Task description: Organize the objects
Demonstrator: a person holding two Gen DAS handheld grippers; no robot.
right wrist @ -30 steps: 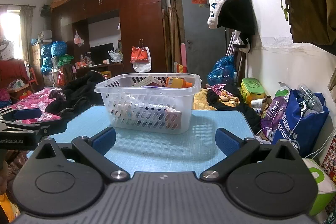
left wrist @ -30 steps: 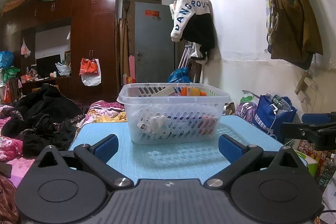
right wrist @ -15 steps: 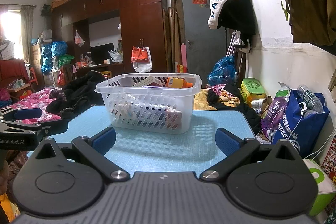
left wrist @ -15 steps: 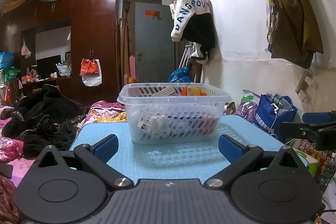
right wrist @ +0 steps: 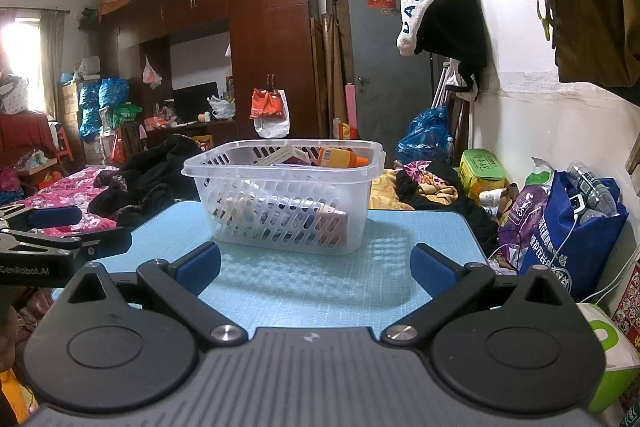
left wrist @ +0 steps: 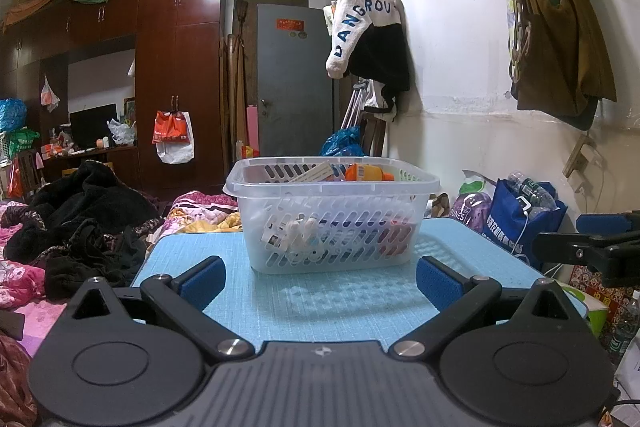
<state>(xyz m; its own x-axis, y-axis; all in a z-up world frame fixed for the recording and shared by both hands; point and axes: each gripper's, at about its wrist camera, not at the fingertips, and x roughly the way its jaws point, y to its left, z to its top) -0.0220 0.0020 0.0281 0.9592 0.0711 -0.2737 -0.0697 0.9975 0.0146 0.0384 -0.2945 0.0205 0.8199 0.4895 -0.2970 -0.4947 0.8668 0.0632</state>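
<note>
While both tools hang low over the table: each camera looks across the light-blue textured table mat (left wrist: 320,303) toward one basket.
Basket: a translucent white slotted plastic basket (left wrist: 332,215) stands upright on the mat, toward its far edge.
Basket contents: an orange plastic bottle (left wrist: 366,173) and a pale flat carton (left wrist: 312,173) lie near the rim; smaller packets show through the slots, too blurred to name.
Left gripper: the black two-finger left gripper with blue pads (left wrist: 320,277) has its jaws spread wide, holding nothing.
Basket from left gripper: at 12 o'clock, just beyond the fingertips, apart from both pads.
Right gripper: the black two-finger right gripper with blue pads (right wrist: 316,265) is likewise spread wide and holds nothing.
Basket from right gripper: at about 11 o'clock (right wrist: 280,195), just beyond the tips, not touching.
Neighbouring tool: the right gripper's fingers show at 3 o'clock in the left view (left wrist: 600,239).
Surroundings: a blue shopping bag (right wrist: 572,239) sits at 3 o'clock beside the table; dark clothes (left wrist: 80,223) lie heaped at 9 o'clock.
</note>
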